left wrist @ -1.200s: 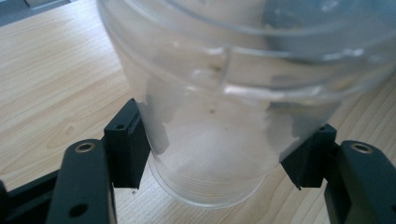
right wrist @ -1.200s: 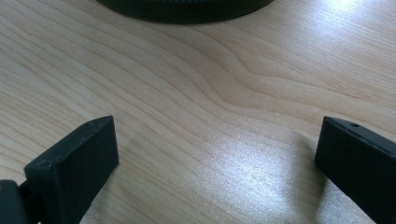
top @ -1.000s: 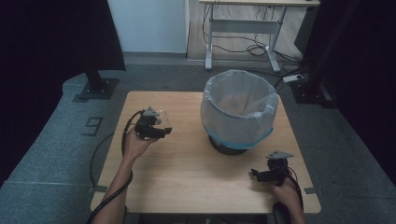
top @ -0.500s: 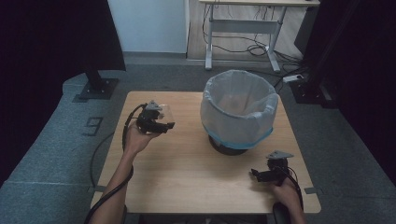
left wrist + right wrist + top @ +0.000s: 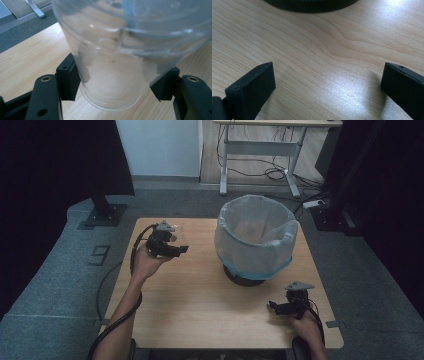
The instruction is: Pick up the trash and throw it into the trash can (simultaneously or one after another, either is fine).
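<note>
High view had the left claw (image 5: 176,245) at about 10 o'clock on the tabletop (image 5: 200,320), held up off the wood, with a clear plastic cup (image 5: 179,233) between its jaws. Left gripper view confirmed it: the left claw (image 5: 117,85) was roughly half open and both pads pressed on the sides of the cup (image 5: 117,72) near its base. Firm grip by the look of it, and the cup's base was clear of the tabletop (image 5: 27,57).

Progress, my read: pickup was done. What was left was carrying the cup over to the bin (image 5: 256,237) and dropping it in. The cup was well apart from the bin, off toward its 9 o'clock side, so the transfer had not really started.

Containers:
- Cup: see-through, and looked empty. No liquid or solids visible through the wall, though glare and reflections made the upper part hard to read.
- Bin: at about 1 o'clock on the tabletop, lined with a pale translucent bag folded over the rim, with a blue band low on the outside and a dark base. What the high view showed of the inside looked empty; the bottom was not clearly visible.

The right claw (image 5: 280,306) sat low at about 5 o'clock. In the right gripper view, the right claw (image 5: 328,82) was wide open with nothing between the jaws, just bare tabletop (image 5: 317,50) and the edge of the bin's dark base (image 5: 312,3) at 12 o'clock.
</note>
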